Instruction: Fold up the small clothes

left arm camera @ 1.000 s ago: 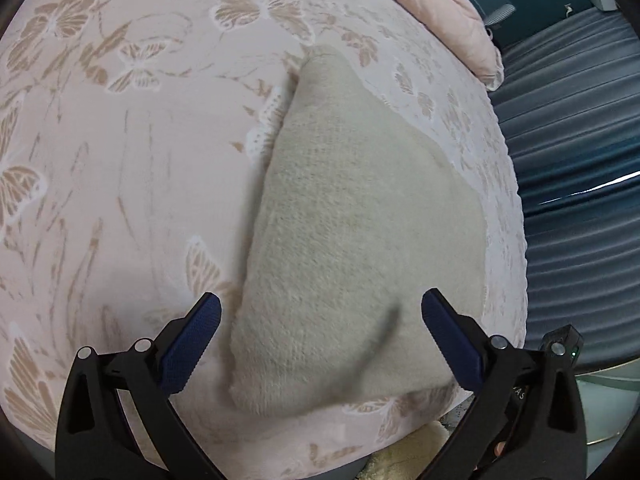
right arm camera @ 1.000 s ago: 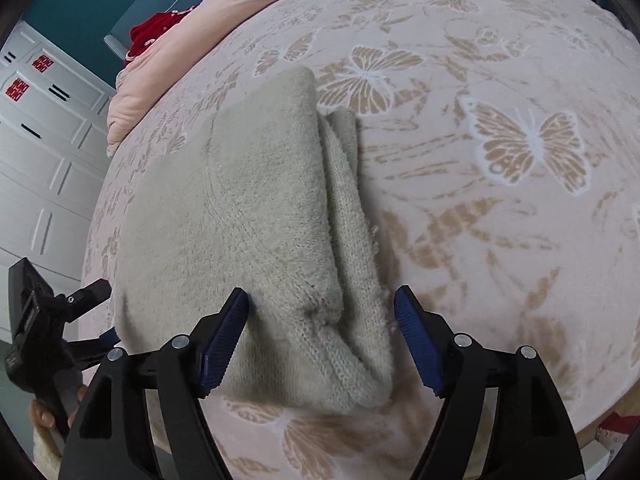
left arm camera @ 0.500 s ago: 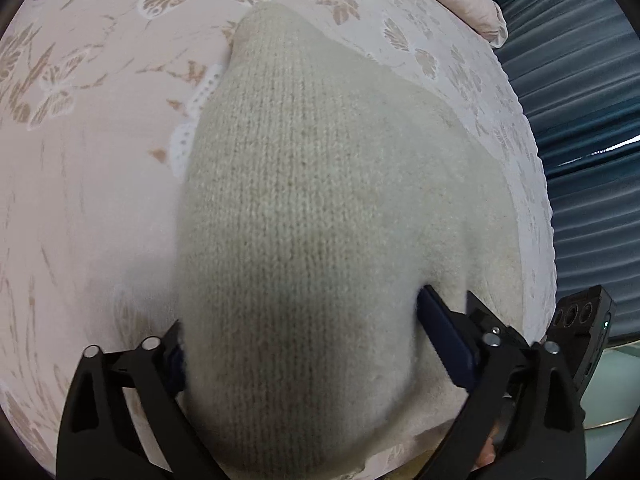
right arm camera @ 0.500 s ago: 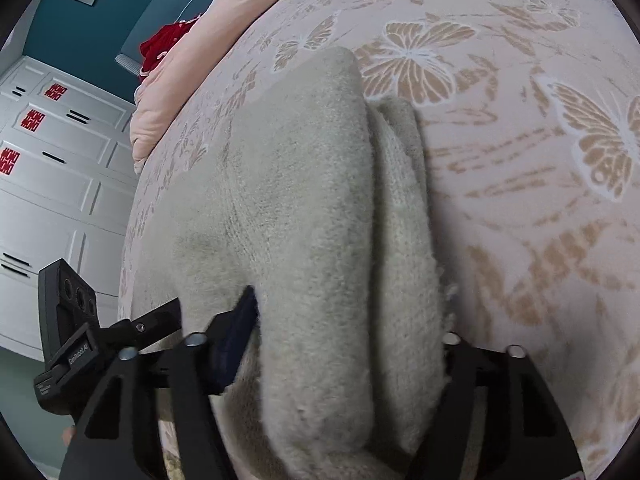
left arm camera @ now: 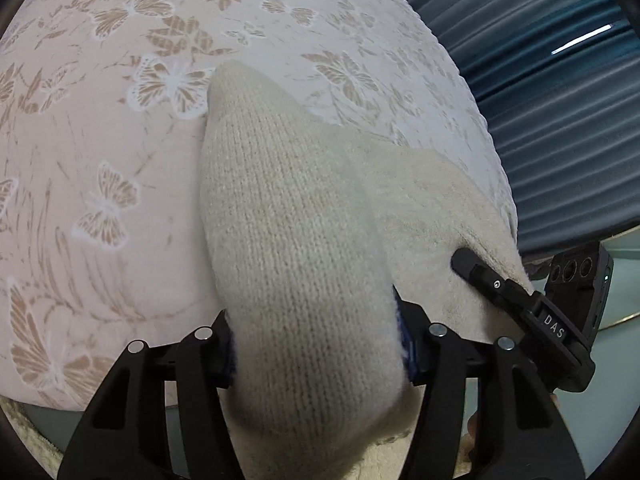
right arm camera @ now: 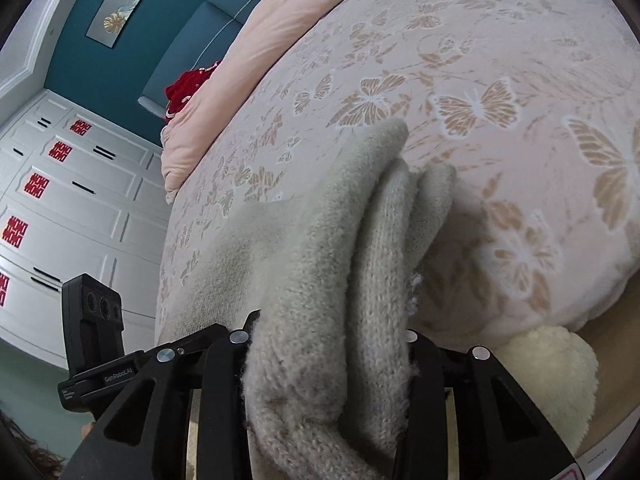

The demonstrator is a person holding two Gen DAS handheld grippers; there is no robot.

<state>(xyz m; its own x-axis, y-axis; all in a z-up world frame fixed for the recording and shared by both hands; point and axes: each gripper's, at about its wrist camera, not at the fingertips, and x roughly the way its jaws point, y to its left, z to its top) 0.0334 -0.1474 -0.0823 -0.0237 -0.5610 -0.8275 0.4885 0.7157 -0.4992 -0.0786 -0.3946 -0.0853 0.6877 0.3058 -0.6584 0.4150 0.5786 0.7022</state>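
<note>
A beige knitted garment (left arm camera: pixel 288 216) lies folded on the pink butterfly bedspread (left arm camera: pixel 100 160), its near edge raised off the bed. My left gripper (left arm camera: pixel 316 344) has a thick bunch of that near edge between its jaws; they are closing and the pads press into the knit. In the right wrist view the same garment (right arm camera: pixel 320 240) shows several stacked layers. My right gripper (right arm camera: pixel 328 344) holds the layered corner, its jaws closing with the fabric squeezed between them. The far end of the garment still rests on the bedspread (right arm camera: pixel 500 60).
A pink duvet (right arm camera: pixel 248 52) and a red cloth (right arm camera: pixel 188 84) lie at the head of the bed. White wardrobe doors (right arm camera: pixel 60 200) stand to the left, a blue curtain (left arm camera: pixel 560 120) beyond the bed's edge. A cream fluffy rug (right arm camera: pixel 552 368) lies below the bed.
Both grippers were open over the flat garment. They came down on its near edge, closed on it and rose, lifting the fabric off the bed.
</note>
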